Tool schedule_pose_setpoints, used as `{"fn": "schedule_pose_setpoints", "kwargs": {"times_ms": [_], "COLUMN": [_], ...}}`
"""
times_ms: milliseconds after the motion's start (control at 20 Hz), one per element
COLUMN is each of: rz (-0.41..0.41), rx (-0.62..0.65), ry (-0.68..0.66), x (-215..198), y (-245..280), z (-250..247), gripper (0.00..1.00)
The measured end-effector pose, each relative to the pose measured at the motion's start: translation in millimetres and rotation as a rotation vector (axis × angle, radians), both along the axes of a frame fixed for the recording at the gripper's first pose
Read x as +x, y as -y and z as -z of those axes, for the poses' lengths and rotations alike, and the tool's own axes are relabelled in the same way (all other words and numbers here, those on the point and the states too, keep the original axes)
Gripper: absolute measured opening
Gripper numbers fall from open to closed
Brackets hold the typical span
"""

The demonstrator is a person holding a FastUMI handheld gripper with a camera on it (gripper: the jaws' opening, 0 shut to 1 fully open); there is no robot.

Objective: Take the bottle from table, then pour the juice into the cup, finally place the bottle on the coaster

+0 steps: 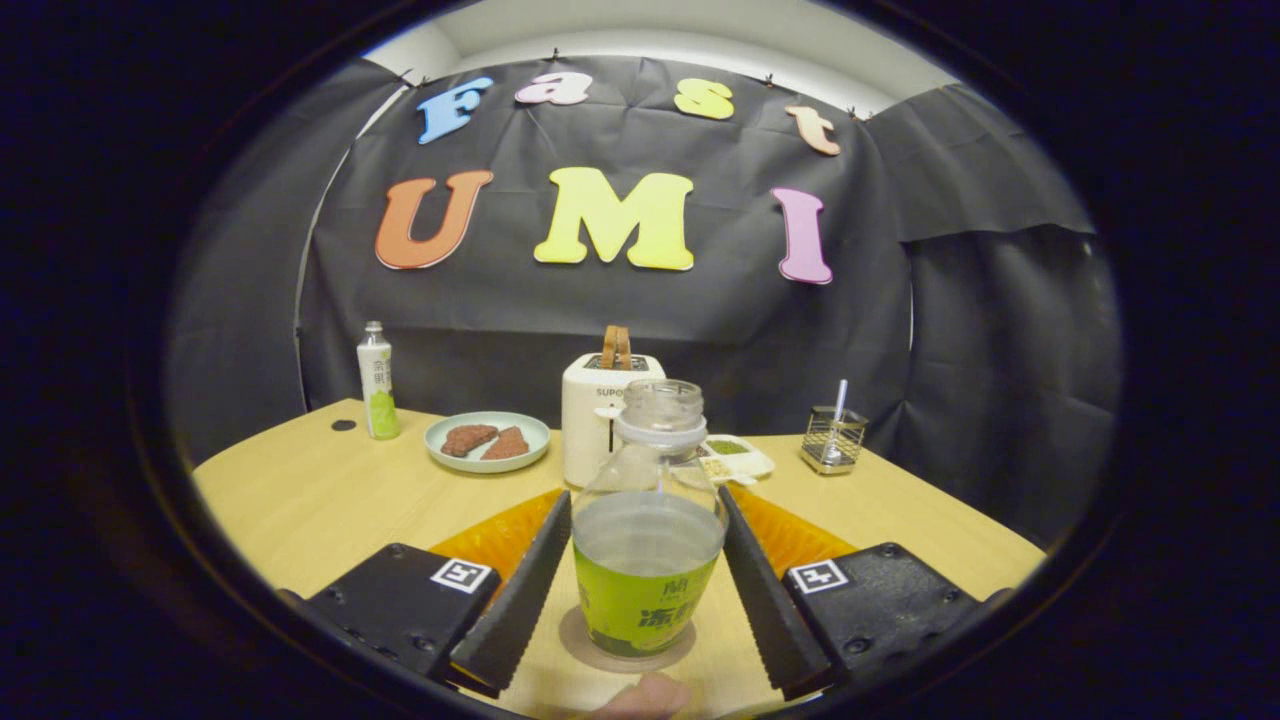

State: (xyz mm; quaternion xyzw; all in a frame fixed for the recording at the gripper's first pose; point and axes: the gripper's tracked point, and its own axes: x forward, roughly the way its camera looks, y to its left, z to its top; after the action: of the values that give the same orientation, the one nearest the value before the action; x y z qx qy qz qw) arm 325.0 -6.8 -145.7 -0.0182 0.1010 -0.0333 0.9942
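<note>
Bottle (648,540) betw. jaws on coaster (590,655), prob. touching both.

Clear glossy plastic bottle (648,520) on a smooth matt wood-look table (330,500); ridged pads (515,590).

gripper (645,590) level, its 2 fingers (520,590) pressing the bottle (648,560) sides.

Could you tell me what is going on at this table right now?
A handheld gripper has its fingers on either side of an uncapped bottle with a green label, standing upright on a round coaster. Whether the fingers press on it is unclear. Beyond stand a toaster and a plate.
</note>
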Motion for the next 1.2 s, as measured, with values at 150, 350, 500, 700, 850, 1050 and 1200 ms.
{"fn": "schedule_pose_setpoints", "kwargs": {"times_ms": [150,350,500,700,850,1050,1200], "rz": [-0.012,-0.005,-0.023,-0.054,-0.076,-0.05,-0.026], "rx": [0.045,0.04,0.035,0.038,0.02,0.026,0.06], "ry": [0.031,0.051,0.061,0.075,0.085,0.099,0.142], "x": [-4.8,-10.7,-18.6,-38.0,-53.8,-86.6,-120.9], "y": [-0.6,2.6,-0.6,-5.9,-11.0,-2.8,3.5], "z": [-8.4,-18.2,-30.7,-57.7,-91.8,-115.0,-136.8], "gripper": [0.97,1.0,1.0,1.0,1.0,1.0,1.0]}}
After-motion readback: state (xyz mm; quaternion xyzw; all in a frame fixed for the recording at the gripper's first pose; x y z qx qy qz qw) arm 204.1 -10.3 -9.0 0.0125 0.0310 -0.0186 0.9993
